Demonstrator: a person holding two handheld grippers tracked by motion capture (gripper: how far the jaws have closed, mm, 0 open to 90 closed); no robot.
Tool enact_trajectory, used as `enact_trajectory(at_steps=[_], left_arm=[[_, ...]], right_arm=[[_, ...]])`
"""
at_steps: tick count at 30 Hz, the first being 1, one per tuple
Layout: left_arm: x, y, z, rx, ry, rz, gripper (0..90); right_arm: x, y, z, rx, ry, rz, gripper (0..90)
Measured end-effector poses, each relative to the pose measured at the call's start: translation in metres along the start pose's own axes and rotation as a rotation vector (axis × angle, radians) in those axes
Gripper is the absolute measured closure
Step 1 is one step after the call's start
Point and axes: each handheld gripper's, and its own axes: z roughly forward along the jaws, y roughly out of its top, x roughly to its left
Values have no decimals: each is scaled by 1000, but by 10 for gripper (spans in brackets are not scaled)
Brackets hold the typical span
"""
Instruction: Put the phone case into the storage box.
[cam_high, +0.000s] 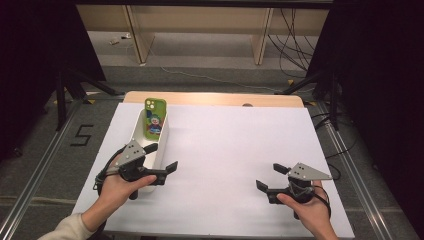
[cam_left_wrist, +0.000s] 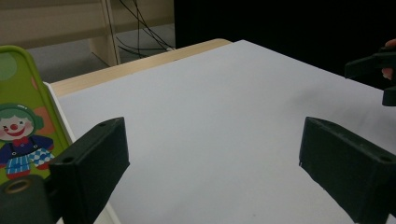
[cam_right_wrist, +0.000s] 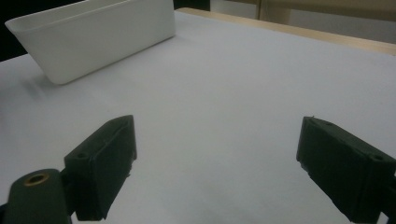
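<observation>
Two grippers sitting wide open, nothing between the jaws: left gripper (cam_high: 162, 157) hovering at the near end of the white bin (cam_high: 161, 145), right gripper (cam_high: 272, 176) well apart at near right. Phone case (cam_high: 154, 119) is leaning upright in the bin's far end.

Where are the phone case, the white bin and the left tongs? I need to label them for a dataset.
phone case (cam_high: 154, 118), high view, on its clown picture.
white bin (cam_right_wrist: 100, 39), right gripper view, on its long outer wall.
left tongs (cam_high: 161, 156), high view, midway between the two open jaw tips.
</observation>
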Motion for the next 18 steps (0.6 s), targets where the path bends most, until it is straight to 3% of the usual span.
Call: enact_trajectory(at_steps=[18], left_arm=[[-2, -6, -8, -10, -31, -2, 97]], right_arm=[[0, 0, -1, -2, 0, 0, 132]])
